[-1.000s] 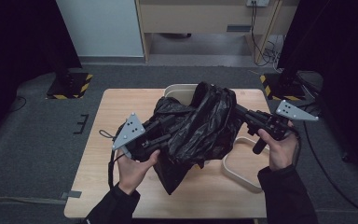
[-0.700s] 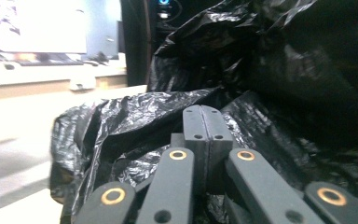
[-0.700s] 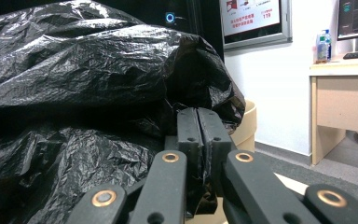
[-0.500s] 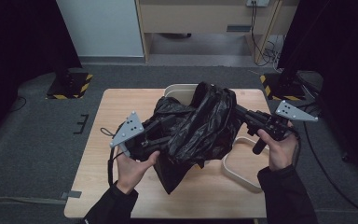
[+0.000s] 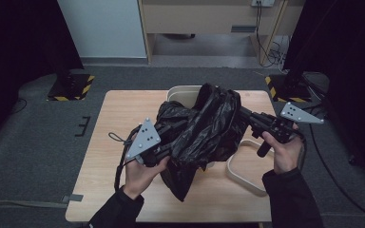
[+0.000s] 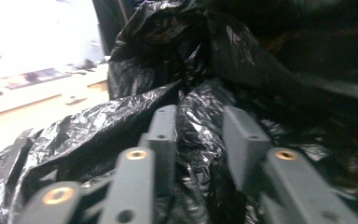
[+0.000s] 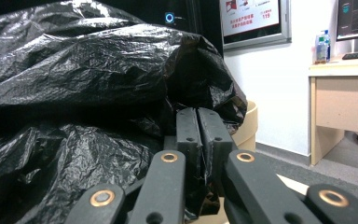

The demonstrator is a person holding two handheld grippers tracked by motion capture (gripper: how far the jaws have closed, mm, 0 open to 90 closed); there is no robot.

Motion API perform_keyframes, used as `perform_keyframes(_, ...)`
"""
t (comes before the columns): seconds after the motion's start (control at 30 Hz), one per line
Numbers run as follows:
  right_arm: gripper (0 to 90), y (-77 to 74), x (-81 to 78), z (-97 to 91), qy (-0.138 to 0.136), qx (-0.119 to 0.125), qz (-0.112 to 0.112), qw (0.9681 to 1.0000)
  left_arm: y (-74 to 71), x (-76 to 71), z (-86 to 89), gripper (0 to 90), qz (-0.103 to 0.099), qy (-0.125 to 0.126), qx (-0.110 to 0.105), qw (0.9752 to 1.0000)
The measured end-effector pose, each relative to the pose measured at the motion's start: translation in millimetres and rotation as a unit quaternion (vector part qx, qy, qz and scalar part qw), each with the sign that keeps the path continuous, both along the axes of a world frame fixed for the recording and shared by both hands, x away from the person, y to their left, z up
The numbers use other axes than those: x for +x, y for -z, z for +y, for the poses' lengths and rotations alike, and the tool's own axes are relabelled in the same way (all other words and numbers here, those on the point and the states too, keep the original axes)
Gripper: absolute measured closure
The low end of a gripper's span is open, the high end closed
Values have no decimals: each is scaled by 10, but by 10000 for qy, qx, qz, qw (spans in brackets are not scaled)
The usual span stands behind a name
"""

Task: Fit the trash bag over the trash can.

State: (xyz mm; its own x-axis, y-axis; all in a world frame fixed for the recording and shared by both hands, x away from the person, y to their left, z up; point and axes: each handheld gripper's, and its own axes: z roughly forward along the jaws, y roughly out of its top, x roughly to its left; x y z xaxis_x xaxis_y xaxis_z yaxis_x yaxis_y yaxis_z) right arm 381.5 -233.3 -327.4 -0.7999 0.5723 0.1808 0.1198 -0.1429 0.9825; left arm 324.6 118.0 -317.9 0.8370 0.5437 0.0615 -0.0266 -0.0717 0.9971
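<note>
Grey flooring surrounds the wooden table (image 5: 119, 123). At left, we see the left claw (image 6: 199, 140) with its jaws part open, having just been closing, and a fold of the black plastic bag (image 5: 204, 130) lying between them. We see the bag held bunched above the table centre, over a beige bin (image 5: 183, 92). At right, the right claw (image 7: 197, 135) is clamped tight on the bag's edge, beside a beige tray (image 5: 247, 166)
</note>
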Motion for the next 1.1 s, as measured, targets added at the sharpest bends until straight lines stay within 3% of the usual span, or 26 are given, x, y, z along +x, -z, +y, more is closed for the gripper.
perform_keyframes(0.07, 884, -8, -1, -19, 5, 35, -17, 10000, 6, 27, 55, 777, 324, 166, -300, 9989)
perform_keyframes(0.13, 892, -13, -3, -32, 1, 63, -13, 10000, 20, 57, 115, 876, 507, 186, -490, 9973)
perform_keyframes(0.2, 895, -13, -2, -37, -12, 78, -1, 10000, 24, 83, 173, 895, 687, 205, -642, 9954)
perform_keyframes(0.33, 896, -12, 1, -41, -19, 68, 1, 10000, 28, 122, 293, 900, 853, 74, -892, 9923)
perform_keyframes(0.43, 897, -10, 5, -63, 27, 74, -1, 10000, 26, 161, 425, 900, 1072, 57, -1239, 9865)
perform_keyframes(0.5, 897, -7, 11, -83, 67, 92, 10, 9999, 18, 180, 521, 900, 1073, -132, -1268, 9860)
perform_keyframes(0.57, 898, 1, 19, -100, 132, 69, 33, 9999, 18, 208, 633, 900, 965, -531, -1155, 9872)
perform_keyframes(0.63, 898, 18, 32, -114, 213, 55, 69, 9997, 44, 246, 724, 900, 1001, -728, -1228, 9847)
perform_keyframes(0.73, 898, 51, 56, -129, 364, 33, 149, 9992, 131, 330, 845, 900, 1083, -1122, -1139, 9812)
perform_keyframes(0.87, 892, 137, 110, -133, 703, -148, 213, 9972, 286, 441, 861, 898, 1408, -1093, -1227, 9763)
perform_keyframes(0.93, 879, 183, 139, -136, 722, -130, 277, 9969, 323, 466, 856, 887, 1471, -1007, -1291, 9755)
perform_keyframes(1.0, 858, 183, 143, -149, 707, -111, 248, 9971, 311, 471, 880, 792, 1395, -1062, -1297, 9759)
perform_keyframes(1.1, 780, 114, 118, -197, 629, 18, 114, 9980, 213, 431, 977, 623, 1165, -1137, -1487, 9754)
